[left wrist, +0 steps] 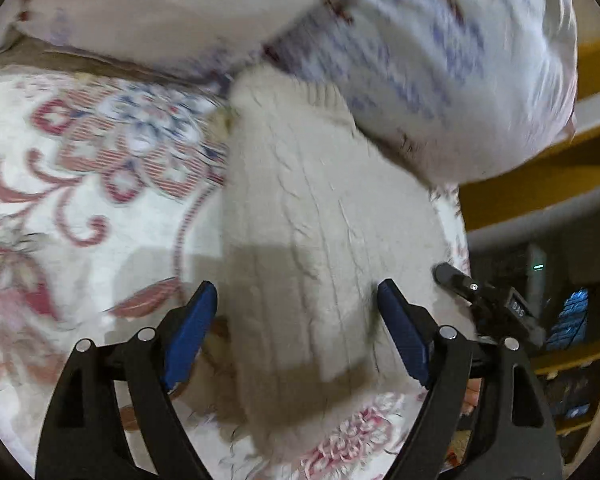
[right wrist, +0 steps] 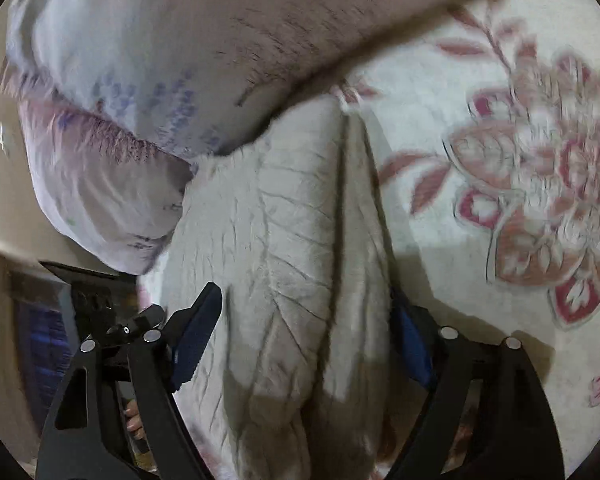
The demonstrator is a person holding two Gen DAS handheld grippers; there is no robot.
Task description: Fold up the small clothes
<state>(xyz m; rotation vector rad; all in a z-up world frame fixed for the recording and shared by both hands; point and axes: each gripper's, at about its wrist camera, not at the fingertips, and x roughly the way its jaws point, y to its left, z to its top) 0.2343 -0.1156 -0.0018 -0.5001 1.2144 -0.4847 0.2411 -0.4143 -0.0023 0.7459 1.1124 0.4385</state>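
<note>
A small cream cable-knit garment (left wrist: 300,216) lies folded lengthwise on a floral bedspread (left wrist: 80,184). My left gripper (left wrist: 296,300) is open, its blue-padded fingers (left wrist: 192,332) astride the garment's near end, just above it. In the right wrist view the same knit (right wrist: 284,240) runs up the middle, with a folded edge along its right side. My right gripper (right wrist: 304,312) is open around the near end; its right finger (right wrist: 412,340) is partly hidden behind the cloth. The right gripper's body also shows in the left wrist view (left wrist: 484,300) at the garment's right edge.
A white pillow with blue and red print (left wrist: 452,72) lies against the garment's far end, also in the right wrist view (right wrist: 148,92). The bed edge is at the right in the left wrist view, with yellow shelving (left wrist: 540,184) and dark clutter beyond.
</note>
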